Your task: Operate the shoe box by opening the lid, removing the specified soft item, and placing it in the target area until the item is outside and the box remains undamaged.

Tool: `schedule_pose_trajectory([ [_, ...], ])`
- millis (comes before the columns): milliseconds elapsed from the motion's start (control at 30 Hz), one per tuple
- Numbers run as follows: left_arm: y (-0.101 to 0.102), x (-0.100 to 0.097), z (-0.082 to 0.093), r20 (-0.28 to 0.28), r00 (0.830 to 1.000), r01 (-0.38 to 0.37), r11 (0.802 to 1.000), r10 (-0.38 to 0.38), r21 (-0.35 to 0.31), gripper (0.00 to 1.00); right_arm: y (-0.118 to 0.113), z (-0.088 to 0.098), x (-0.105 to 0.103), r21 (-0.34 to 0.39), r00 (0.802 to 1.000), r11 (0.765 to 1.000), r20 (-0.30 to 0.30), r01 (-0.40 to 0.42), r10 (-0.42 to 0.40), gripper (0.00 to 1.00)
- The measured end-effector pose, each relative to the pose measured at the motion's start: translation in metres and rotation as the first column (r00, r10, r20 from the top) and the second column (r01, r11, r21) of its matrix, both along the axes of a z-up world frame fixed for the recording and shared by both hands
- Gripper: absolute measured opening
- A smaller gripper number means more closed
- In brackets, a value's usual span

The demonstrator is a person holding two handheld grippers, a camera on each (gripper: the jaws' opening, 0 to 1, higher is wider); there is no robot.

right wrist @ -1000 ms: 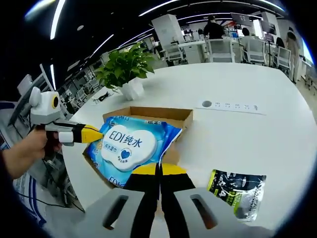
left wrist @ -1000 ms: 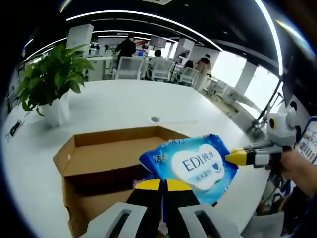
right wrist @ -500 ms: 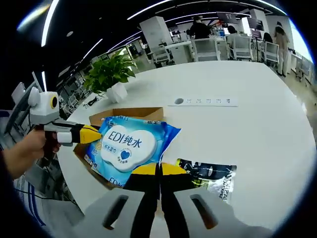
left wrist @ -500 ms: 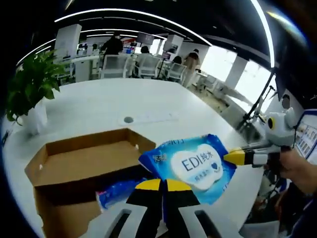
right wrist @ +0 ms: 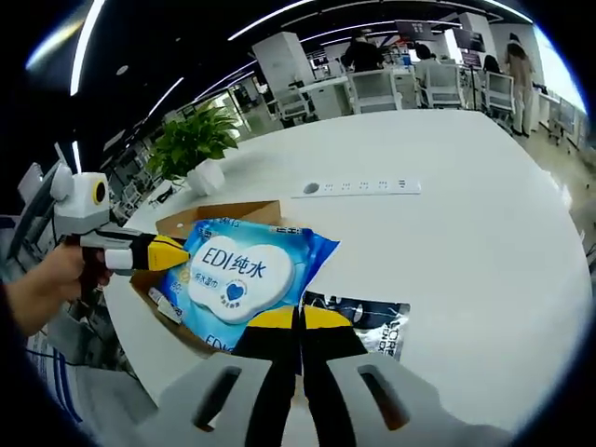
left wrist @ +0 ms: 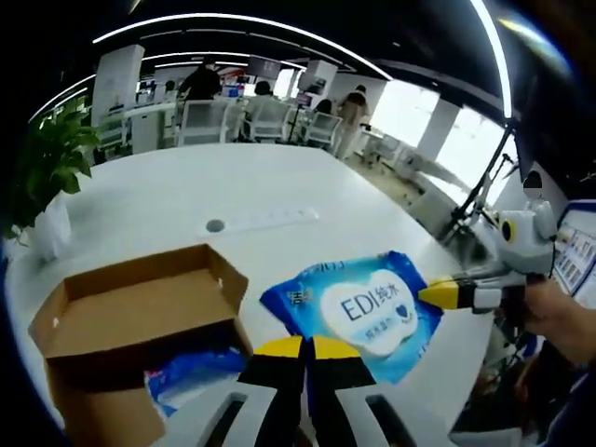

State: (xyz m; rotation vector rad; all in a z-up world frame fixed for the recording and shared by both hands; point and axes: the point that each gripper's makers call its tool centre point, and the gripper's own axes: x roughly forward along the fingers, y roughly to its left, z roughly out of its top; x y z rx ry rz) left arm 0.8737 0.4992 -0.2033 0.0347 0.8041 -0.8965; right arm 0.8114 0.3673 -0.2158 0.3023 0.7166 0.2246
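Note:
A blue wet-wipe pack (left wrist: 365, 311) with a white "EDI" label hangs in the air, held at two edges. My left gripper (left wrist: 303, 346) is shut on its near edge, and my right gripper (left wrist: 436, 294) pinches its right corner. In the right gripper view the same pack (right wrist: 240, 274) is clamped by my right gripper (right wrist: 300, 318), with the left gripper (right wrist: 172, 250) on its left corner. The open cardboard shoe box (left wrist: 140, 303) lies down-left of the pack, flaps up, with another blue pack (left wrist: 194, 372) inside. The box (right wrist: 216, 212) sits partly hidden behind the held pack.
A black foil packet (right wrist: 365, 318) lies on the white table (right wrist: 447, 223) just right of the box. A potted plant (right wrist: 191, 144) stands beyond the box. A white power strip (right wrist: 358, 187) is set in the table's middle. Chairs and people are far behind.
Both grippers have carried the pack sideways off the box. The box now sits further left in the left gripper view, and the black packet lies closer under the pack.

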Motion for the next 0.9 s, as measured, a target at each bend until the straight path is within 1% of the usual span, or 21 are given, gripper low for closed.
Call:
schedule_pose_trajectory([
  [133,-0.010,-0.002,-0.003,-0.005,1.000,0.006,1.000,-0.006,0.003,0.00,-0.010,-0.002,-0.004,0.000,1.000,1.000,-0.003,0.007,-0.007,0.00],
  [267,-0.021,-0.010,-0.003,-0.011,1.000,0.011,1.000,-0.011,0.006,0.00,-0.020,-0.005,-0.008,0.001,1.000,1.000,-0.009,0.011,-0.011,0.00],
  [533,-0.044,-0.013,-0.016,-0.027,0.999,0.024,1.000,-0.024,0.012,0.00,-0.043,-0.017,-0.017,0.003,0.999,1.000,-0.027,0.022,-0.022,0.00],
  [600,-0.050,-0.018,-0.017,-0.030,0.999,0.027,1.000,-0.027,0.014,0.00,-0.050,-0.021,-0.017,0.003,0.999,1.000,-0.033,0.025,-0.025,0.00],
  [767,-0.063,-0.025,-0.031,-0.045,0.998,0.039,0.999,-0.038,0.023,0.00,-0.061,-0.034,-0.023,-0.008,0.998,1.000,-0.054,0.022,-0.022,0.00],
  [833,-0.068,-0.026,-0.040,-0.042,0.998,0.050,0.998,-0.049,0.036,0.00,-0.066,-0.041,-0.024,-0.008,0.998,1.000,-0.067,0.019,-0.020,0.00],
  [900,-0.071,-0.029,-0.044,-0.047,0.998,0.053,0.998,-0.051,0.039,0.00,-0.069,-0.049,-0.027,-0.009,0.997,1.000,-0.079,0.020,-0.021,0.00],
])
